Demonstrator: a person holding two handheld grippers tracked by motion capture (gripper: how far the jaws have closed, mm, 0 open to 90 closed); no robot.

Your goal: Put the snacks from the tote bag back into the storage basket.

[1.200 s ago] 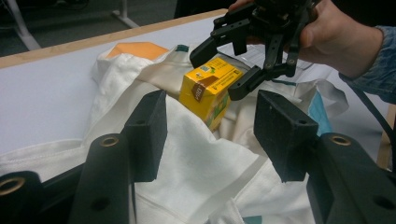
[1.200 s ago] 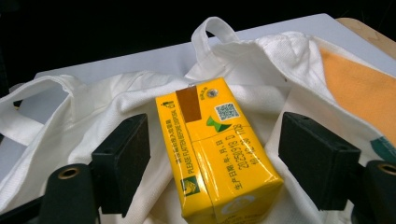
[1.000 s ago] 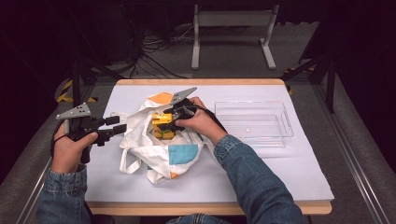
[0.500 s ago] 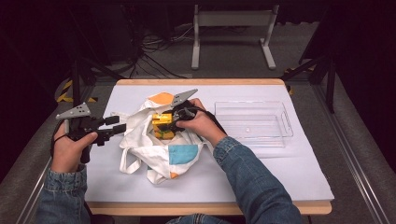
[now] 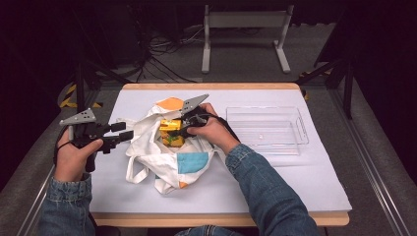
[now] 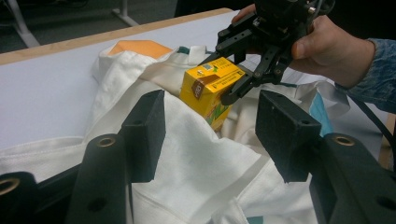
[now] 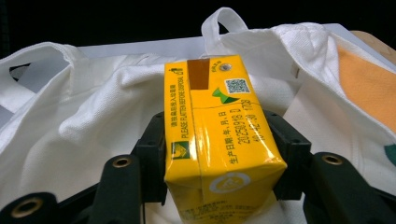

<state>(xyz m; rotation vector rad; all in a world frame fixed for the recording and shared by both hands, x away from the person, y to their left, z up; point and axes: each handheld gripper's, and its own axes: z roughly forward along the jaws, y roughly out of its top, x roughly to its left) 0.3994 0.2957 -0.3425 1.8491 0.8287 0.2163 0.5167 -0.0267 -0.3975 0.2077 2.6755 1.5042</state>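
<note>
Right gripper (image 7: 219,154), its jaws just closing, clamps the yellow rectangular juice carton (image 7: 217,140) inside the white cloth tote bag (image 5: 162,147) centre-table; lift straight up, clearing the bag's rim.

From above our side of the white-covered counter (image 5: 295,182) we look forward and down. The camera on our left tool looks across the white cloth bag (image 6: 196,168) from near. The camera on our right tool sits closest. All three share the yellow drink carton (image 7: 215,144).
</note>
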